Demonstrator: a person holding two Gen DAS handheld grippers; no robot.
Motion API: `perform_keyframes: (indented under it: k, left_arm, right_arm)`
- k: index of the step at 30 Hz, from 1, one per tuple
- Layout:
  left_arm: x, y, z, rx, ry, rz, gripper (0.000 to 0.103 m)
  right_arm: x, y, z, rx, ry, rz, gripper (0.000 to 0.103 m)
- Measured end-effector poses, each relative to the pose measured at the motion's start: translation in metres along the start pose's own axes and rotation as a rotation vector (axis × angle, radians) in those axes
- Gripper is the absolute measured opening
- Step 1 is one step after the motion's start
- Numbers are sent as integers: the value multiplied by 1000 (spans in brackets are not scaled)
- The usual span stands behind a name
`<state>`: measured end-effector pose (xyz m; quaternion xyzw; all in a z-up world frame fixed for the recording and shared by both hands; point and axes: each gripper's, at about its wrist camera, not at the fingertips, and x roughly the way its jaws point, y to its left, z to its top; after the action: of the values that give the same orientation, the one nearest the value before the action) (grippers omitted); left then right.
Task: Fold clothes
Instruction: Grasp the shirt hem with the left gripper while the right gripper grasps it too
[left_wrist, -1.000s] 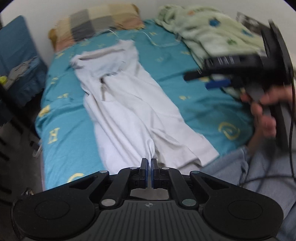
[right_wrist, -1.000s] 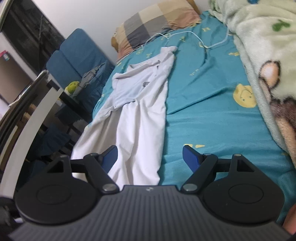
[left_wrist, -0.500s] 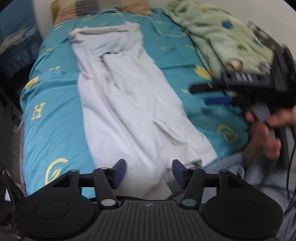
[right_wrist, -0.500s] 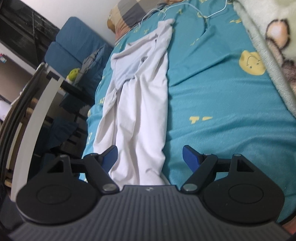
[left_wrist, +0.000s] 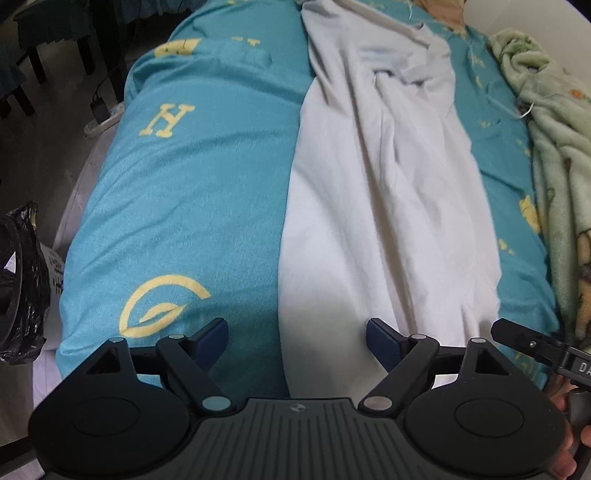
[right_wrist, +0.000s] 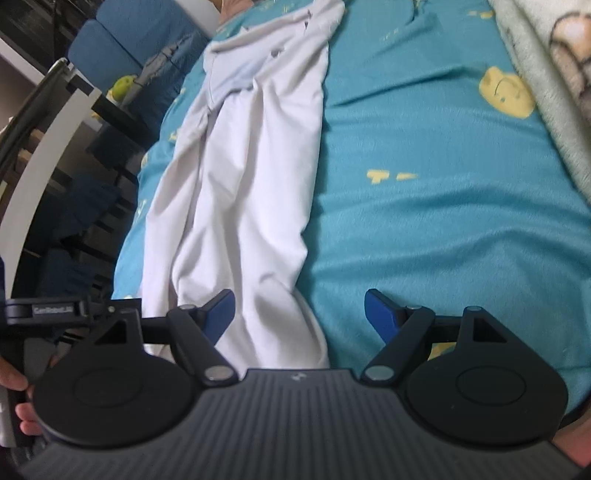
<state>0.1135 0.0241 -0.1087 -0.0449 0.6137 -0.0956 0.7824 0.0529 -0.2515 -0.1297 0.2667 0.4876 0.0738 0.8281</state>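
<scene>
Figure. A white garment lies lengthwise on a teal bed, its collar end far from the cameras and its hem at the near edge. It is already narrowed into a long, creased strip, with soft ridges running along its length. A green blanket lies bunched along the bed's right side, apart from the garment.

The left gripper hovers over the near left edge of the hem with its jaws spread wide and nothing between them. The right gripper hangs over the near right edge of the same hem, likewise released and empty; its left finger overlaps the cloth in view, though contact cannot be confirmed.

Handling, as judged: the fabric looks thin, light and limp, so it will sag and slide on itself if lifted at one point. The near hem corners, one per gripper, appear the best holds; pinching all layers together should let the hem be carried toward the collar without the strip unfolding.
</scene>
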Motion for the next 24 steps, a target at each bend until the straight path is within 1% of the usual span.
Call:
perform_keyframes:
  k: [2,3,5,7,13,14,15,17,18,19,20,21,22,23,24]
  left_arm:
    - [6,-1,-1,4,41,-11,85]
    - [9,-1,-2,3,65,-20,87]
    - [15,-2,-4,2,107,-25,88]
    - [16,-4,-5,16,124,-21,89]
    - [14,-9,-13,49,192,-48,90]
    - [14,-10,-14,55,203,-52,90]
    - [14,-11,-15,60,215,-56,89]
    - [14,-12,-17,71,238,-65,83]
    - [13,-13,-18,77,248,-70,78]
    - [12,-13,-19,81,250,-80,69]
    - [10,-13,-20,81,247,-87,63]
    - [9,-13,-21,82,246,-92,50]
    - [7,-13,-22,84,244,-98,36]
    - [5,-13,-23,87,237,-98,29]
    - [2,-13,-23,91,226,-102,17]
  right_arm:
    - [2,0,-2,10,20,27,81]
    - [3,0,-4,15,30,41,81]
    - [5,1,-6,25,49,68,81]
    - [7,1,-8,35,69,96,81]
    - [11,2,-15,63,121,175,80]
    - [9,2,-15,65,117,183,76]
    - [7,3,-14,67,114,192,69]
    - [4,4,-14,71,106,209,51]
    - [2,4,-14,73,103,217,28]
    - [0,4,-14,75,99,225,17]
    - [-2,5,-14,77,95,234,16]
    - [-4,5,-14,79,92,242,12]
    - [-6,6,-14,81,88,250,11]
    - [-7,6,-14,83,84,259,10]
    - [-9,6,-14,85,80,267,10]
